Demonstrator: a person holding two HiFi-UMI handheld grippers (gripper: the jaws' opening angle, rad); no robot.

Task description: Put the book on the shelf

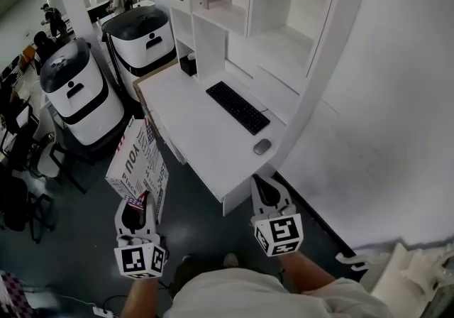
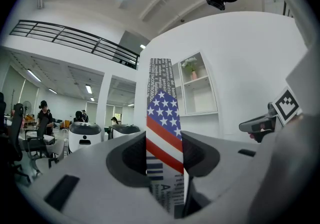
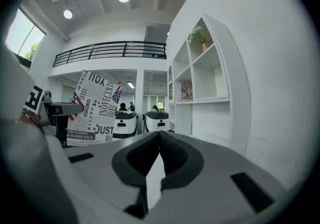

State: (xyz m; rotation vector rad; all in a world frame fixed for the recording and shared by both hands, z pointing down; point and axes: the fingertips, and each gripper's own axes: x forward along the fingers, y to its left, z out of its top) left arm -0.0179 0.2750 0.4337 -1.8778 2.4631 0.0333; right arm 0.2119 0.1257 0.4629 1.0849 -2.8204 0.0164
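Observation:
The book point(image 1: 138, 162), covered in newspaper print with a stars-and-stripes pattern, is held upright off the floor to the left of the desk. My left gripper point(image 1: 138, 203) is shut on its lower edge; in the left gripper view the spine point(image 2: 164, 128) stands between the pads. My right gripper point(image 1: 266, 185) hangs by the desk's front corner, shut with nothing in it point(image 3: 160, 135). The white shelf point(image 1: 237, 22) rises behind the desk, with open cubbies; one holds a book or picture. From the right gripper view the held book point(image 3: 95, 108) shows at left and the shelf point(image 3: 200, 83) at right.
A white desk point(image 1: 198, 146) carries a black keyboard point(image 1: 237, 107) and a mouse point(image 1: 262, 146). Two white-and-black machines point(image 1: 74, 89) point(image 1: 145, 36) stand to its left. Chairs and people sit at far left. A white wall point(image 1: 383, 96) is at right.

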